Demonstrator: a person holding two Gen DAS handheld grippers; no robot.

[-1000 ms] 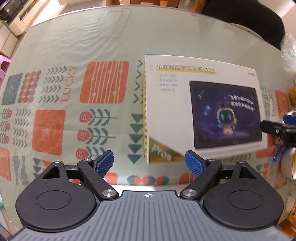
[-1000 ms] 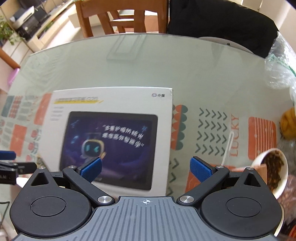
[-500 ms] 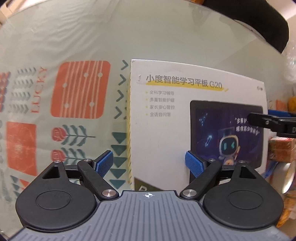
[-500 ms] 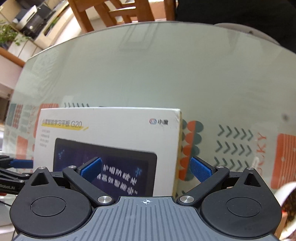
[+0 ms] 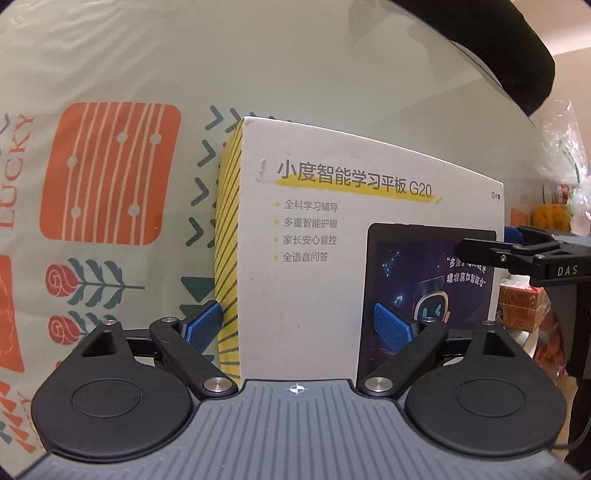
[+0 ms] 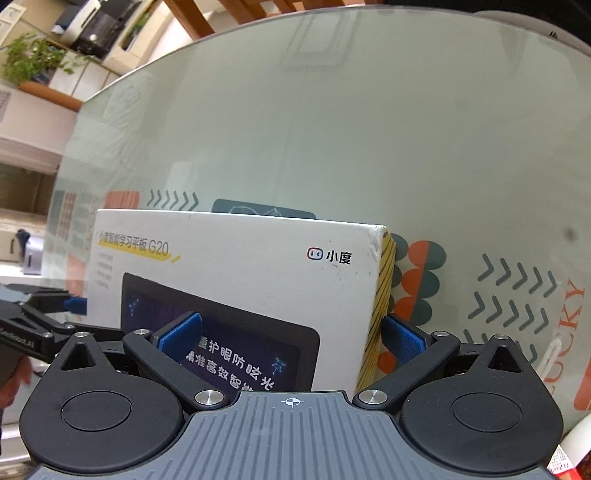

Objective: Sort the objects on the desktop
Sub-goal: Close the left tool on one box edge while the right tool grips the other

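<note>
A large white tablet box [image 5: 332, 236] with a yellow striped side lies on the glass-topped table; it also shows in the right wrist view [image 6: 240, 273]. My left gripper [image 5: 299, 326] is open and straddles the box's near left corner, one blue pad by the striped side, the other over the top. My right gripper [image 6: 291, 334] is open and straddles the box's near right corner the same way. Each gripper shows in the other's view, the right one [image 5: 524, 254] and the left one [image 6: 44, 314].
The table [image 6: 332, 129] has a patterned cloth under glass. Snack packets and a plastic bag [image 5: 554, 162] stand at the right edge. A wooden chair [image 6: 229, 11] is beyond the far edge. A white cup's rim [image 6: 576, 439] is at the lower right.
Both grippers moved forward and down to the box, from hovering short of it to straddling its two near corners. The jaws stayed open.
</note>
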